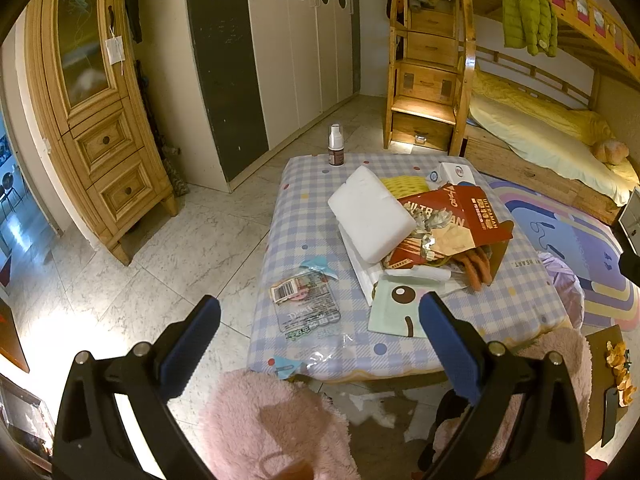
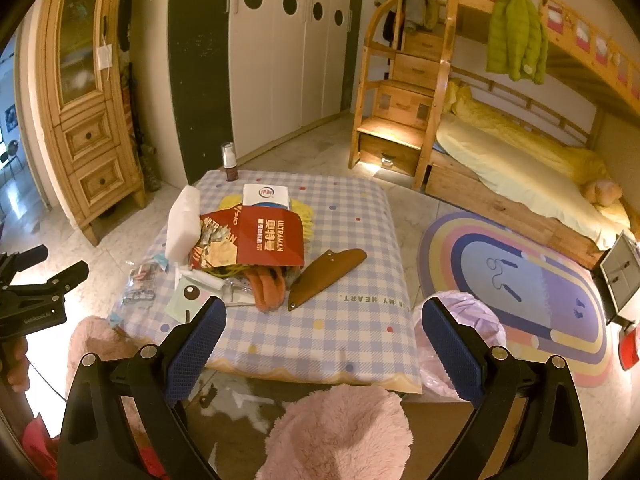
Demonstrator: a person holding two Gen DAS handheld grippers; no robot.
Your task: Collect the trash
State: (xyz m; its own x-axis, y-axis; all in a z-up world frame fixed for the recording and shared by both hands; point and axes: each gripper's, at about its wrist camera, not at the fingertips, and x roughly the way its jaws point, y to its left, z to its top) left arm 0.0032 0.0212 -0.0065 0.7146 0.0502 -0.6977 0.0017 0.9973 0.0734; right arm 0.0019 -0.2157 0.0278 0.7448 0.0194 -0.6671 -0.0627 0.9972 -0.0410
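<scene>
A low table with a checked cloth (image 1: 320, 184) (image 2: 352, 320) holds a heap of trash: a white foam block (image 1: 370, 212) (image 2: 182, 220), a red Ultraman box (image 1: 476, 212) (image 2: 272, 236), a clear plastic wrapper with a barcode (image 1: 306, 304) (image 2: 138, 284), a pale green cartoon card (image 1: 394, 304) and orange strips (image 2: 268, 284). A brown knife sheath (image 2: 326, 272) lies beside the heap. My left gripper (image 1: 320, 320) is open and empty above the table's near edge. My right gripper (image 2: 324, 328) is open and empty over the near edge. A pink-lined trash bag (image 2: 460, 320) (image 1: 564, 284) stands at the table's right.
A small brown bottle (image 1: 335, 148) (image 2: 229, 164) stands at the table's far corner. Pink fluffy slippers (image 1: 272, 420) (image 2: 340, 432) are below the grippers. A wooden cabinet (image 1: 100, 132), white wardrobe (image 1: 296, 40), bunk bed (image 2: 520, 160) and rainbow rug (image 2: 520, 280) surround the table. Scraps lie on the floor under it.
</scene>
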